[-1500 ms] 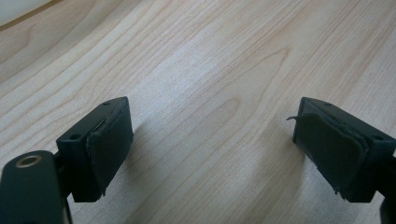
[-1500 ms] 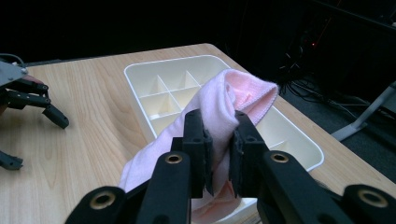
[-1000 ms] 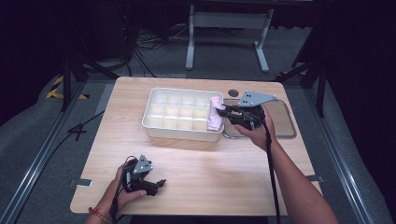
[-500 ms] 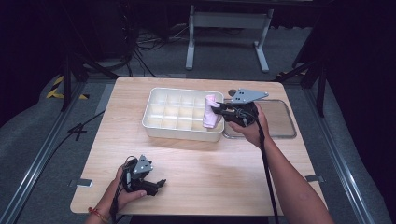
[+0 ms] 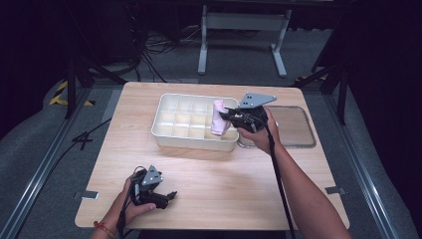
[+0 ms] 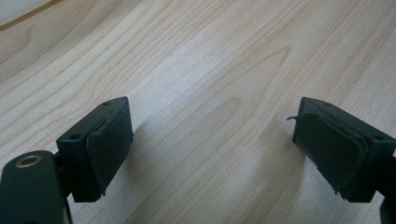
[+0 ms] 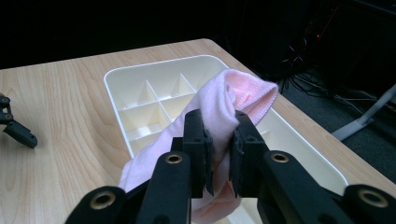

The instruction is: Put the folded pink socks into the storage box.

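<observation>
— What was the setting?
— A wooden table (image 5: 209,174) in a dark room, a white divided tray (image 5: 171,137) on it.
— And the grippers?
— The right gripper (image 7: 219,140) clenched a pink cloth (image 7: 224,102) between its jaws, above the tray's compartments. The left gripper (image 6: 212,149) rested with jaws apart, nothing between them.

Pink cloth (image 7: 219,105); cream, perhaps white, divided tray (image 7: 140,77); black tongs (image 7: 219,140); light woodgrain table (image 5: 224,184).

Pink cloth (image 7: 219,112): soft, folded into a thick bundle, standing roughly upright over the right end of the tray. White tray (image 5: 164,130): rectangular, divided into small compartments, lying flat on the worktop (image 5: 239,184), far centre.
</observation>
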